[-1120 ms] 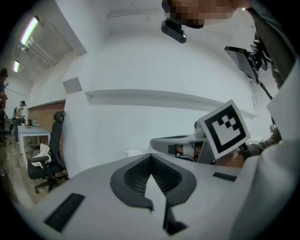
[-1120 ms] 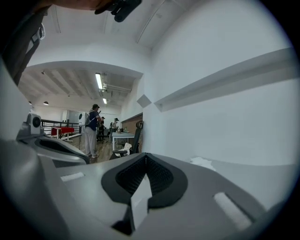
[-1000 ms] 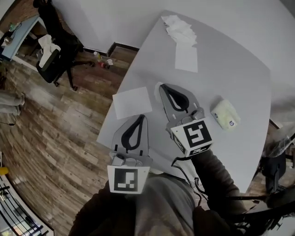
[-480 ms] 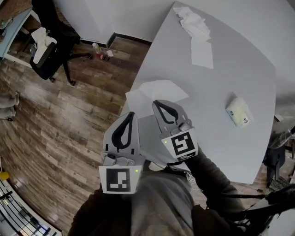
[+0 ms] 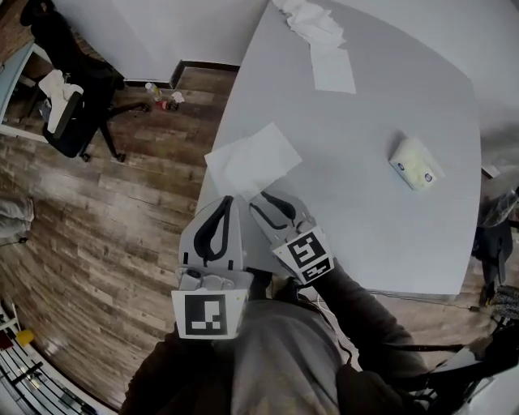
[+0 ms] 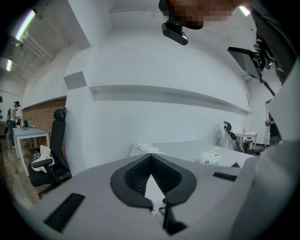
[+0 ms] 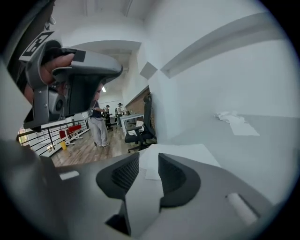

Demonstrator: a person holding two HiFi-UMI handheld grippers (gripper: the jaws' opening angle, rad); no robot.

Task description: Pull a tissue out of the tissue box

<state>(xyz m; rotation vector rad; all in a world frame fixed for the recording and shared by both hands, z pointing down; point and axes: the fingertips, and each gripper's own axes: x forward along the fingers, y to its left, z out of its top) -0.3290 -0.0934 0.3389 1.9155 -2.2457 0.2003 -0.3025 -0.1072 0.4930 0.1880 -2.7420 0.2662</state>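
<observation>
The tissue box [image 5: 414, 162], a pale soft pack, lies on the right part of the white table [image 5: 365, 227], well away from both grippers; it shows small in the left gripper view [image 6: 209, 158]. A flat tissue [image 5: 251, 157] lies at the table's left edge, just ahead of the grippers, and it fills the space in front of the right jaws [image 7: 180, 153]. My left gripper [image 5: 227, 199] is shut and empty, tips touching [image 6: 150, 155]. Beside it my right gripper [image 5: 261, 198] stands slightly open with nothing between its pads [image 7: 149, 157].
A heap of crumpled tissues [image 5: 310, 18] and another flat sheet [image 5: 334, 70] lie at the table's far end. Left of the table is wooden floor with an office chair [image 5: 69, 113]. A person [image 7: 98, 123] stands far off by desks.
Both grippers have drawn back toward the table's near-left edge. The right gripper, over the table a second ago, is now behind the flat tissue, which lies apart from it.
</observation>
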